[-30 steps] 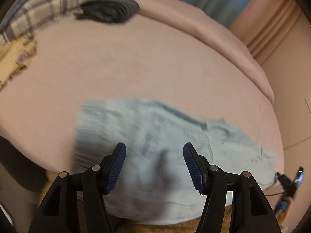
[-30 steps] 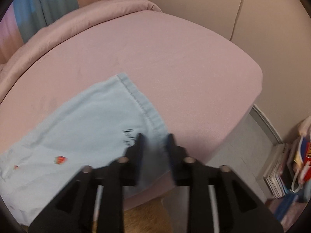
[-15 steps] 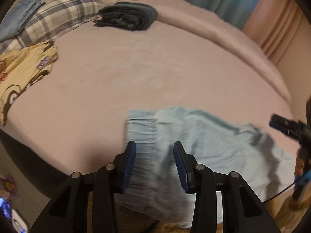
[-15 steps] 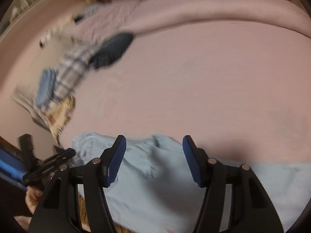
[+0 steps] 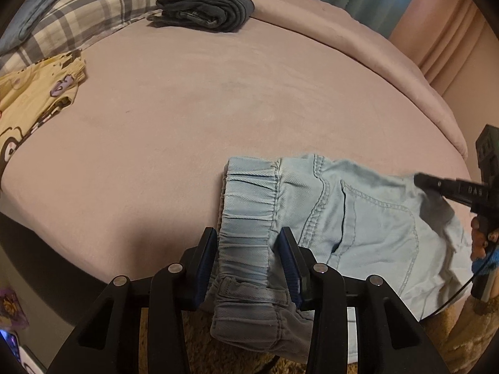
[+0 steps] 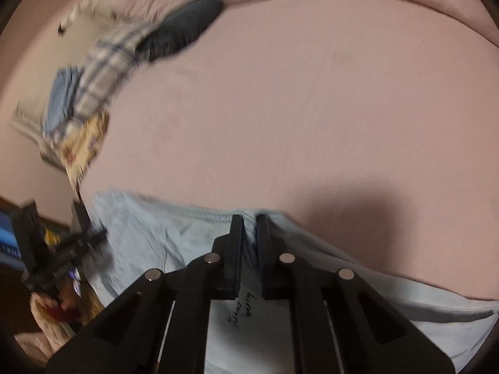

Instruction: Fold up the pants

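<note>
Light-blue pants (image 5: 358, 218), mid-fold, on bed (image 5: 218, 109).
Left gripper (image 5: 249, 261) clamps the waistband; right gripper (image 6: 249, 237) is closing on the fabric edge; later folds remain.

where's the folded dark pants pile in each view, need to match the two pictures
Left wrist view: the folded dark pants pile lies at top centre, on the far part of the pink bed, just right of the plaid pillow.
Right wrist view: blurred, it lies at upper left, again beside the plaid pillow.
Shared landmark: the plaid pillow.
</note>
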`<state>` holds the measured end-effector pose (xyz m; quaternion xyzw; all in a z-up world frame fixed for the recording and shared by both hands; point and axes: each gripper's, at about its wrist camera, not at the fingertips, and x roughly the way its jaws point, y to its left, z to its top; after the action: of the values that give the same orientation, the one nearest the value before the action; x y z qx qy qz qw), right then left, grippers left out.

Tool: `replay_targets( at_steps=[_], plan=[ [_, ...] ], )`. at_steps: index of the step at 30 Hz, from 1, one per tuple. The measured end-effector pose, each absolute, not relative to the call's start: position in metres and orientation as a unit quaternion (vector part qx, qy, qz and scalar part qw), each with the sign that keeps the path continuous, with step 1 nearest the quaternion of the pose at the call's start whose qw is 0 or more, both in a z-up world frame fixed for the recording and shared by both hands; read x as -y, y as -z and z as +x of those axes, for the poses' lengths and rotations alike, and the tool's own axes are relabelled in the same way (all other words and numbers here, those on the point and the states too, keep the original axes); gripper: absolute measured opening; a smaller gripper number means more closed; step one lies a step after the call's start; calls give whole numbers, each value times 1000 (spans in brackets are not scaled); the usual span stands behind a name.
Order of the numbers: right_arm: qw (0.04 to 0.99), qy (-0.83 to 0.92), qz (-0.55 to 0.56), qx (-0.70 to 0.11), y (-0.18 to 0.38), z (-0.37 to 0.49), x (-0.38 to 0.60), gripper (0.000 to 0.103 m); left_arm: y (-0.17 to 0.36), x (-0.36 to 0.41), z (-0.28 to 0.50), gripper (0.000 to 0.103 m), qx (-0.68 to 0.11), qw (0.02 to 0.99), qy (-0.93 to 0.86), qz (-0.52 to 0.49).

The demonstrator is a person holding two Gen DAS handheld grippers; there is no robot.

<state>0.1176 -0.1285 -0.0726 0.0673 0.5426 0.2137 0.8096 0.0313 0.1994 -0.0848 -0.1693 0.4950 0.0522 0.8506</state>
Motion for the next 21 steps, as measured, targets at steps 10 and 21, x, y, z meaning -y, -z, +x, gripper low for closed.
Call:
replay_targets(
  at_steps=[10, 21],
  plan=[
    [822, -169, 47, -541, 107, 125, 126, 7, 95, -204, 37, 51, -504, 843, -59, -176],
    [863, -173, 76, -468, 46, 82, 135, 16, 40, -194, -5, 51, -456, 865, 9, -210]
  ],
)
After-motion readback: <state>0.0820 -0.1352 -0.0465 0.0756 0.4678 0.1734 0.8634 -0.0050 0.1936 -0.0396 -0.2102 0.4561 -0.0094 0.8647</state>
